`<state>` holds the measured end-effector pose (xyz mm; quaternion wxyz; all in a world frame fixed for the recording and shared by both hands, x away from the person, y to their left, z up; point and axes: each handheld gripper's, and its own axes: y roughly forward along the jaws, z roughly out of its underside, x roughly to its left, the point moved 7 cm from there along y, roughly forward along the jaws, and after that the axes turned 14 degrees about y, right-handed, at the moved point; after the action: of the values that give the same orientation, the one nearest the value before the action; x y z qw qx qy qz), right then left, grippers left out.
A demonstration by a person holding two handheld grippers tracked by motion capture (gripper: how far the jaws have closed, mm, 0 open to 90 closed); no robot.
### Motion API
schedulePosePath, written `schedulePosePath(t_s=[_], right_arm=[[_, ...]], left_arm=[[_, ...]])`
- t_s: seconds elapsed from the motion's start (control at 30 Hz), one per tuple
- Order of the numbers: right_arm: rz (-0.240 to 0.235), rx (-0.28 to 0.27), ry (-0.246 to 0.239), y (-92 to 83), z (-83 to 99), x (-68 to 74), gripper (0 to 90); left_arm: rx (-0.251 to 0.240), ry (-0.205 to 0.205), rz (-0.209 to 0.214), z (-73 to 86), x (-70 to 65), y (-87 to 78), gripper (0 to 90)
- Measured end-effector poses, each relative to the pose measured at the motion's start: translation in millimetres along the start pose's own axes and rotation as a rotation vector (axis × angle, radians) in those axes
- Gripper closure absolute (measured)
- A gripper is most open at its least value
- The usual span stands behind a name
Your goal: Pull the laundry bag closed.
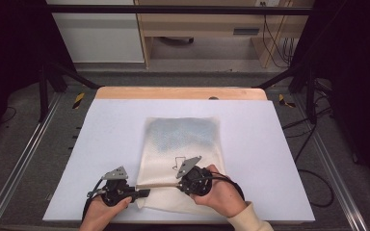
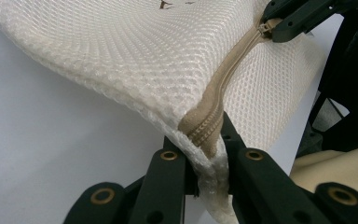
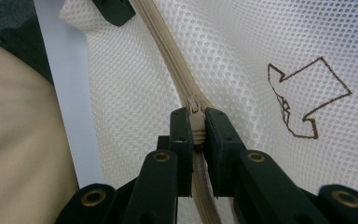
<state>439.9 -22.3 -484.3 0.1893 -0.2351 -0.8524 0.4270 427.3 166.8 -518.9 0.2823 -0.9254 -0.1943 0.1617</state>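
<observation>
A cream mesh bag [image 1: 183, 144] lies flat on the pale blue table [image 1: 270, 159], about in its middle and reaching toward your edge, with something bluish showing faintly through its far half. A tan zipper [image 1: 156, 186] runs along the bag's near end, and you have it stretched between both tools.

Your left gripper [image 1: 143, 193] sits at the bag's near left corner. In the left gripper view its jaws are pinched together on the corner of the mesh and the end of the zipper tape [image 2: 209, 135], lifting that corner a little off the table.

Your right gripper [image 1: 177, 185] is further along the zipper, over the bag. In the right gripper view its jaws are closed nearly all the way on the zipper pull [image 3: 195, 122], with the slider just beyond the tips. Behind the slider the zipper seems to lie parted between the jaws, though that stretch is too dark to be sure. A brown arrow outline [image 3: 307, 98] is printed on the mesh beside the right gripper.
</observation>
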Motion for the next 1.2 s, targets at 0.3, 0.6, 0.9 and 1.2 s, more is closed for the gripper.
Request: schedulePosePath(t_s=[0.3, 0.6, 0.9, 1.2], right_arm=[[0.006, -0.01, 0.034, -5.5, 7.2, -5.4, 82.2], [0.008, -0.014, 0.042, -8.6, 12.2, -8.9, 82.2], [0.014, -0.019, 0.069, -12.3, 19.6, -15.5, 82.2], [0.023, -0.026, 0.08, -16.2, 23.9, -18.2, 82.2]], left_arm=[[0.006, 0.004, -0.001, 0.6, -1.2, 0.3, 84.0], [0.018, 0.017, 0.001, 1.0, -4.6, 1.9, 83.9], [0.02, 0.016, 0.004, 1.6, -5.0, 2.5, 83.9], [0.023, 0.019, 0.004, 1.9, -5.5, 2.9, 83.8]])
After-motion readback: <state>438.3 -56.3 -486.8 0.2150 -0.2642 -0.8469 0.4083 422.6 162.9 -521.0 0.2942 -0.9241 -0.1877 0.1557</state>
